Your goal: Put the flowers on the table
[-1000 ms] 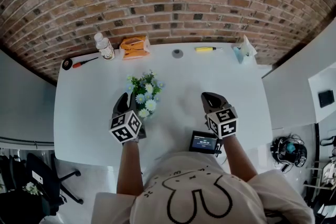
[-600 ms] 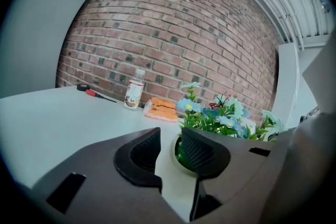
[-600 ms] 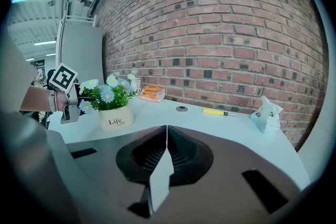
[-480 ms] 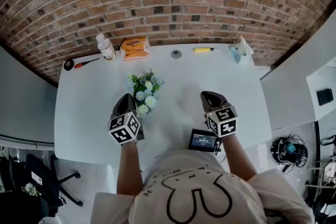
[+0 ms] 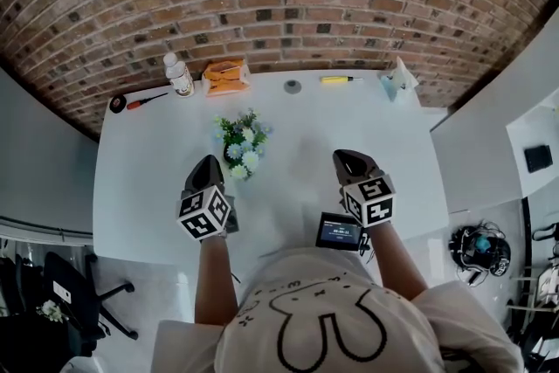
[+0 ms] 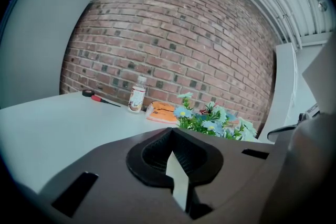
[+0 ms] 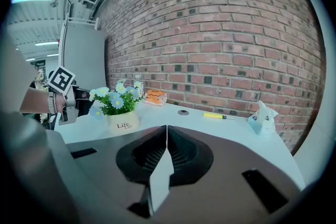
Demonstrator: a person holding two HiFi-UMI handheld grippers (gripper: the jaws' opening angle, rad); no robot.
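The flowers (image 5: 241,144), small blue and white blooms in a white pot, stand upright on the white table (image 5: 140,179) left of its middle. My left gripper (image 5: 208,163) hovers just to the near left of the pot, apart from it, jaws shut on nothing. In the left gripper view the flowers (image 6: 210,118) rise beyond the shut gripper (image 6: 171,138). My right gripper (image 5: 346,160) is over the table's right half, also shut and empty. The right gripper view shows the flowers (image 7: 113,102) in their pot (image 7: 123,122) at the left, past the shut gripper (image 7: 166,134).
Along the back edge by the brick wall lie a tape roll (image 5: 116,103), a red-handled screwdriver (image 5: 145,100), a bottle (image 5: 179,74), an orange packet (image 5: 225,76), a small round disc (image 5: 293,86), a yellow tool (image 5: 339,79) and a pale paper figure (image 5: 399,79). A small screen device (image 5: 339,231) sits at the near edge.
The left gripper's jaws have gone from wide open beside the pot to shut, and the gap between it and the pot has grown a little. The right gripper has hardly moved.
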